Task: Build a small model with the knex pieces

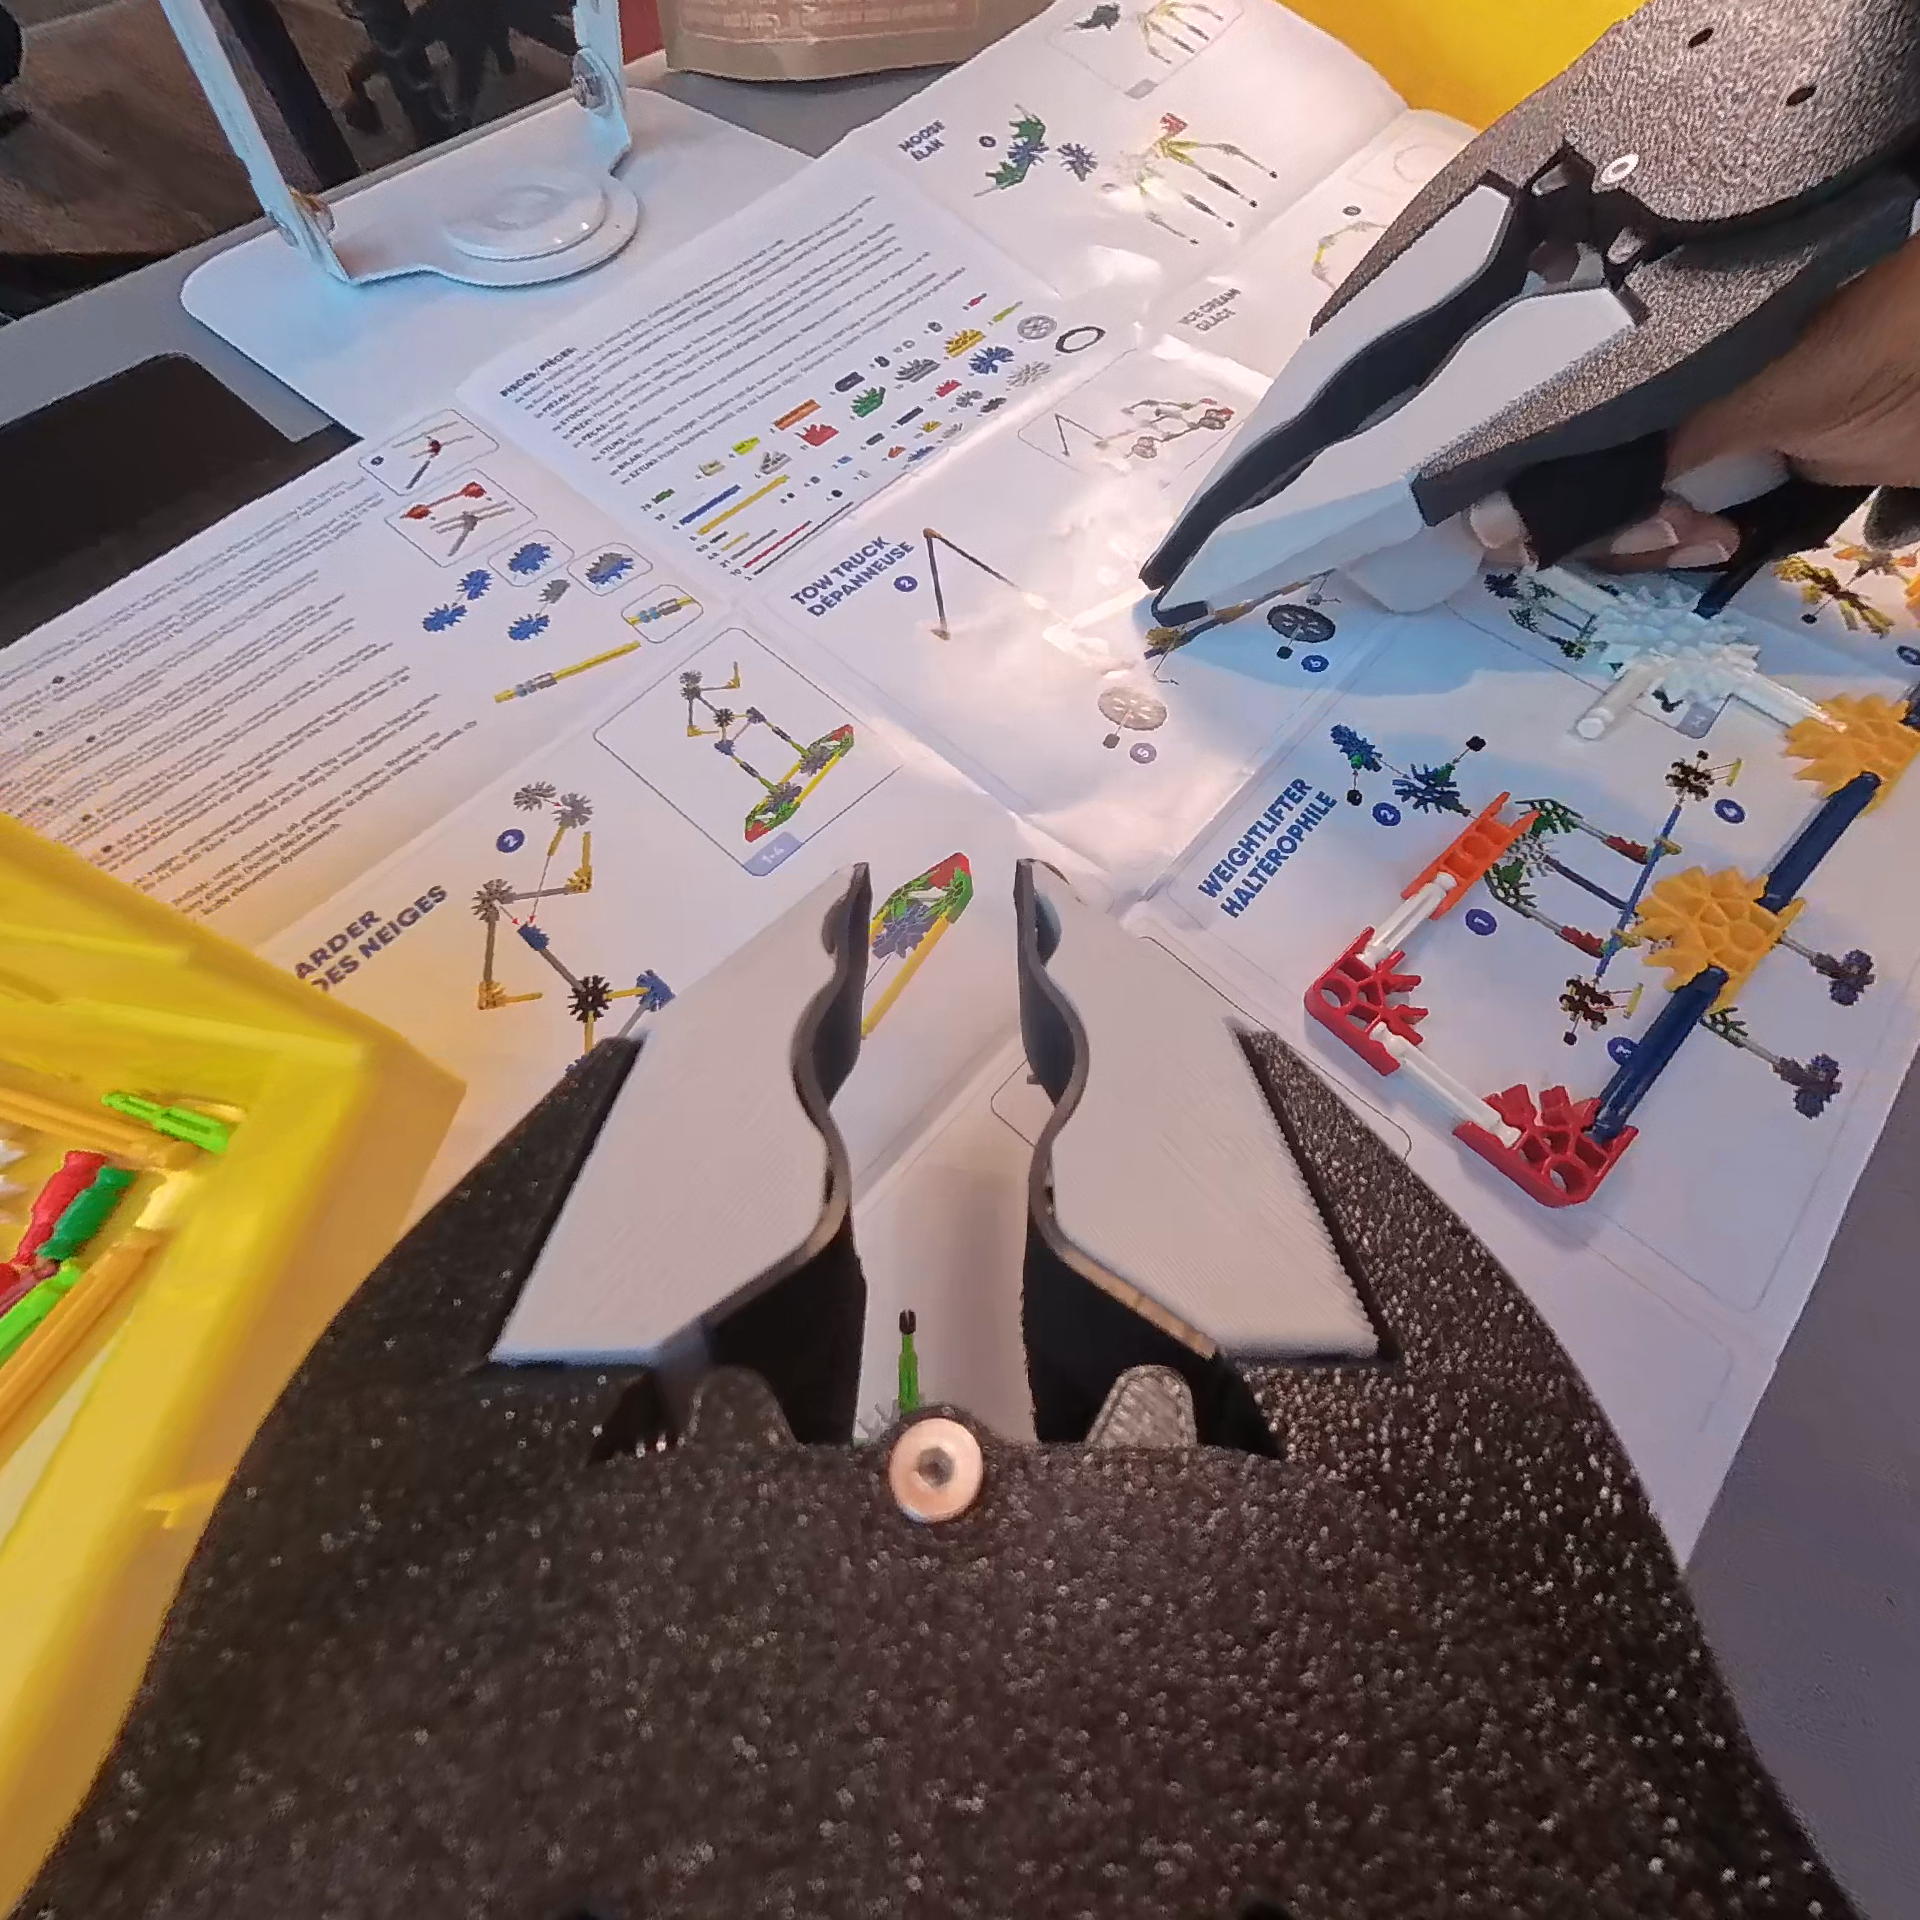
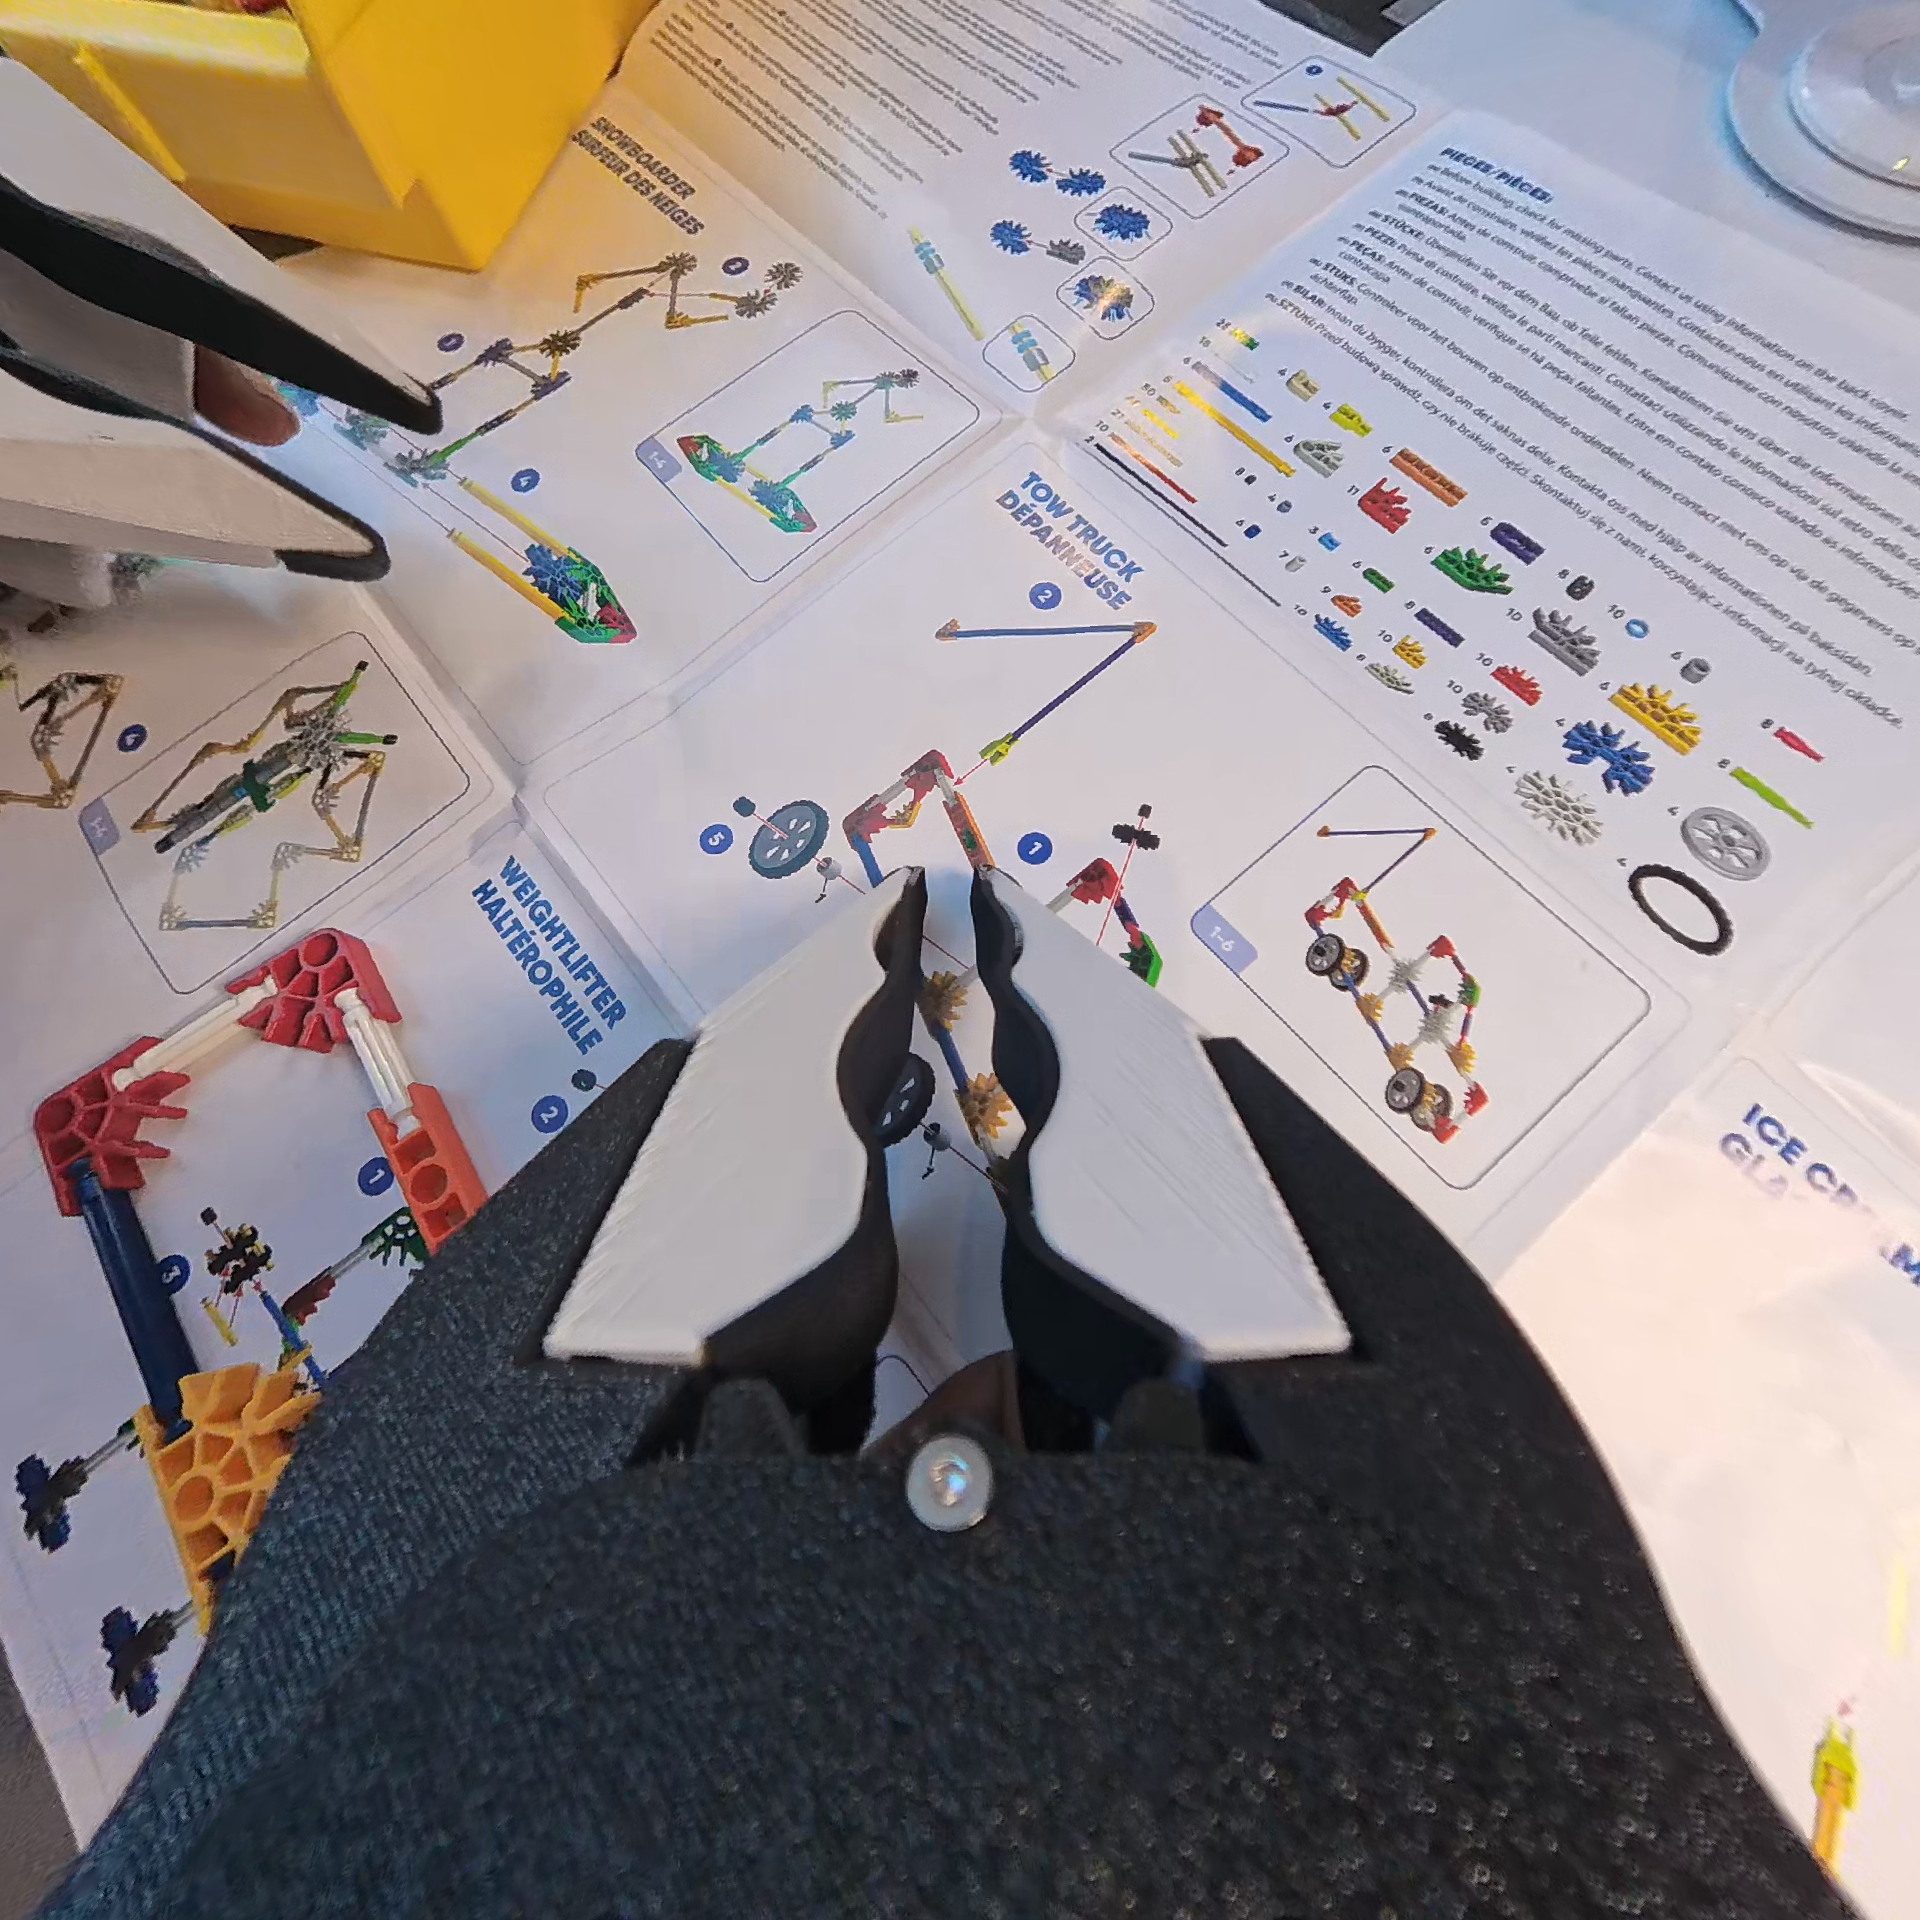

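My left gripper (image 1: 940,883) is open and empty, held low over a large unfolded instruction sheet (image 1: 644,436). My right gripper (image 1: 1164,594) shows farther off, its tips down at the sheet. In the right wrist view my right gripper (image 2: 948,883) holds nothing and its jaws stand a narrow gap apart over the sheet (image 2: 1247,675). A part-built toy frame (image 1: 1455,997) of red corner connectors, white rods, blue rods and yellow connectors lies on the sheet at the right. It also shows in the right wrist view (image 2: 312,987). The left gripper (image 2: 395,483) shows there at the upper left.
A yellow box (image 1: 156,1039) of loose coloured rods stands at the left and also shows in the right wrist view (image 2: 364,125). A white snowflake connector with a white rod (image 1: 1662,665) lies below the right gripper. A white stand base (image 1: 530,218) sits at the back. A hand (image 1: 1818,416) holds the right gripper. Measured from the fingertips, the white stand base (image 1: 530,218) is 30 cm or so from the right gripper and 35 cm from the left.
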{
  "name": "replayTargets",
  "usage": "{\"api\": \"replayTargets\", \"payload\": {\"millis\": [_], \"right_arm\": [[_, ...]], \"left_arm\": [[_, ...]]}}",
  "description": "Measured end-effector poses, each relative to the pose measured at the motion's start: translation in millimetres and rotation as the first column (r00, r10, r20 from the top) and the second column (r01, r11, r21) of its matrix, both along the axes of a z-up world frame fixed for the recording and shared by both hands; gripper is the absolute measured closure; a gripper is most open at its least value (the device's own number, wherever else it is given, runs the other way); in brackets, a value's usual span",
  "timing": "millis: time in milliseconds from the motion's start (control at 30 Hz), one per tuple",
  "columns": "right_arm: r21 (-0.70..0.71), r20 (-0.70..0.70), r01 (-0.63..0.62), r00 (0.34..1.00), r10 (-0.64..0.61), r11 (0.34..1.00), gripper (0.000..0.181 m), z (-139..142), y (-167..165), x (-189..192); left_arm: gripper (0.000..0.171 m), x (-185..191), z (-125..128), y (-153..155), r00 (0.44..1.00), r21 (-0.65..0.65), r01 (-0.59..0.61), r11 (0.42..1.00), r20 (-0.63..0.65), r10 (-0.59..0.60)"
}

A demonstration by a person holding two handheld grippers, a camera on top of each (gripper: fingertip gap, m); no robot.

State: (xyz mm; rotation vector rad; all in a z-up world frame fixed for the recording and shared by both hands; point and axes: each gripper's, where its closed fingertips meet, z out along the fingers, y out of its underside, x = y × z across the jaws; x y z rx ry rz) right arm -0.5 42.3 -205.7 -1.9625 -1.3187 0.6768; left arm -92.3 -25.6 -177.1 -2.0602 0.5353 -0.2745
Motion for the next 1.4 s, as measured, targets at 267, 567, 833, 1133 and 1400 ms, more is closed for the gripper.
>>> {"api": "replayTargets", "payload": {"millis": [267, 567, 833, 1133, 1400], "right_arm": [[0.048, 0.035, -0.021, 0.999, 0.02, 0.999, 0.173, -2, -3, -1], [0.102, 0.06, -0.043, 0.998, 0.037, 0.994, 0.173, -3, -6, -2], [0.124, 0.054, -0.049, 0.998, 0.043, 0.991, 0.172, 0, -7, -3], [0.212, -0.058, 0.05, 0.998, -0.039, 0.976, 0.168, 38, 20, 33], [0.268, -0.276, 0.104, 0.961, -0.027, 0.958, 0.159, 85, 28, 55]], "left_arm": [[0.146, 3, -5, 0, 0.999, -0.013, 0.008, 1.0, -0.042, -0.009], [0.146, -2, -7, 3, 1.0, -0.048, -0.005, 0.999, 0.005, 0.005], [0.146, -5, -7, 5, 1.0, -0.048, -0.029, 0.998, 0.004, 0.029], [0.146, 3, -10, 2, 0.994, -0.01, 0.005, 1.0, -0.113, -0.006], [0.146, 11, -11, -2, 0.982, 0.019, 0.041, 0.999, -0.188, -0.037]]}}
